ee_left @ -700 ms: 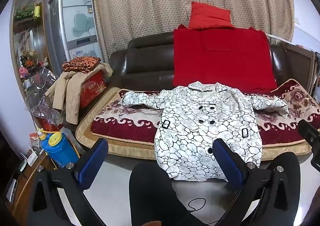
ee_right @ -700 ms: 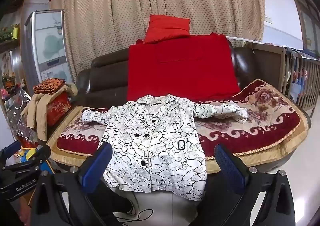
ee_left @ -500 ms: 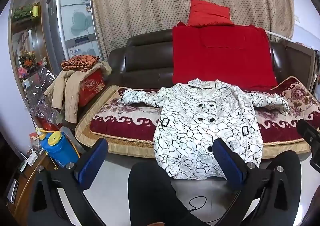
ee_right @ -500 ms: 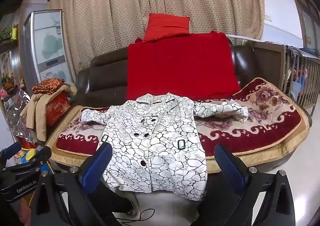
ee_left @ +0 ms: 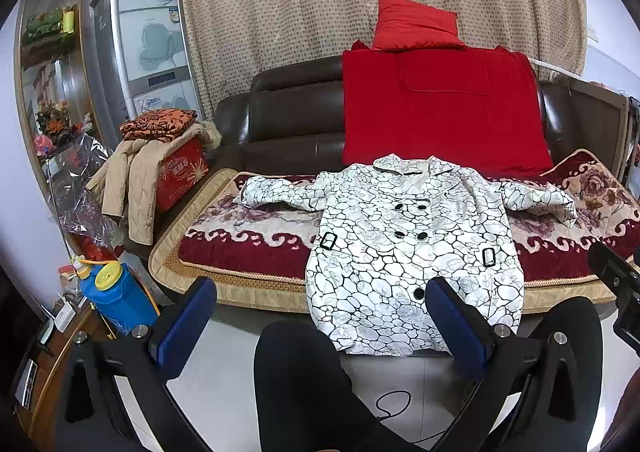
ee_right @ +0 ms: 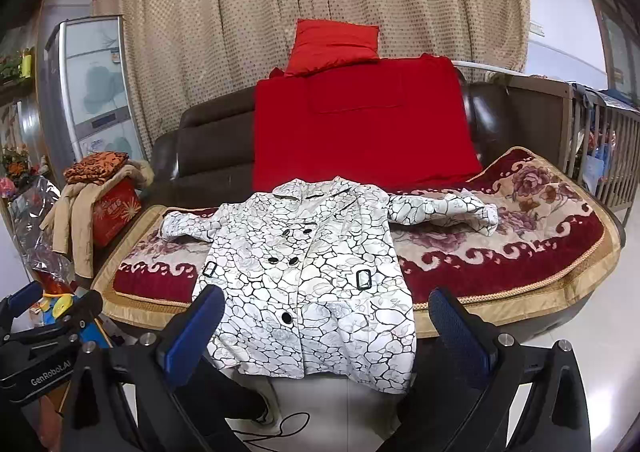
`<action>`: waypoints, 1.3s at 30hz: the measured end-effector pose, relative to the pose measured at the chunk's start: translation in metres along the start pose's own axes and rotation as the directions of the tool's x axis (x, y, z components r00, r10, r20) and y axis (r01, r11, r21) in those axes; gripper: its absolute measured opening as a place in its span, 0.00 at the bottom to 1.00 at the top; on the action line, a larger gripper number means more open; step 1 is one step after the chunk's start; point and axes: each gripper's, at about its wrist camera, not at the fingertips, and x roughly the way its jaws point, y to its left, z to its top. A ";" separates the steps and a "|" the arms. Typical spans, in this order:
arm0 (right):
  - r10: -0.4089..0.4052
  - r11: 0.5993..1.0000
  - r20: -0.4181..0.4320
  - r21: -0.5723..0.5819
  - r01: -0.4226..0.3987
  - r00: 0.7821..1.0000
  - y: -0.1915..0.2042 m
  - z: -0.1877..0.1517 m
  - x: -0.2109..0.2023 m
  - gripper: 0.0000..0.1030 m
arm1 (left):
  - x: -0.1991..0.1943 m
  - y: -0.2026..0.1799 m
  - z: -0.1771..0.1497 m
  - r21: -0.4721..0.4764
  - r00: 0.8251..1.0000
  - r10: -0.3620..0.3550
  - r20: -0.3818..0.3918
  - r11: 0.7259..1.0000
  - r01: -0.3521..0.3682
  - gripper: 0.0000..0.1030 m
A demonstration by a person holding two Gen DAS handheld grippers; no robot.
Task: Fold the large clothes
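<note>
A white coat with a black cracked pattern and black buttons lies face up on the sofa's red floral cover, sleeves spread to both sides, hem hanging over the front edge. My left gripper is held back from the sofa, open, with nothing between its blue pads. In the right wrist view the same coat lies ahead and my right gripper is open and empty too. The left gripper's body shows at that view's lower left.
A dark trouser leg of the person and a cable lie on the pale floor below. A red blanket and red cushion rest on the brown sofa back. A red box with clothes and a blue bottle stand left.
Both grippers have drifted slightly, so the coat and sofa sit a little higher in view. Jaws stay open and the coat has not moved.
</note>
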 end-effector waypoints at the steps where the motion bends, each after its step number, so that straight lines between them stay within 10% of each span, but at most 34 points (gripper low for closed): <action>1: 0.000 1.000 -0.001 0.000 0.000 1.000 0.000 0.000 0.000 1.00 | 0.000 0.000 -0.001 -0.001 1.000 0.001 0.000 1.000 -0.001 1.00; 39: 0.022 1.000 -0.115 0.015 -0.020 0.993 -0.001 -0.013 0.053 1.00 | 0.041 -0.008 0.000 0.022 0.998 0.023 -0.061 1.000 -0.022 1.00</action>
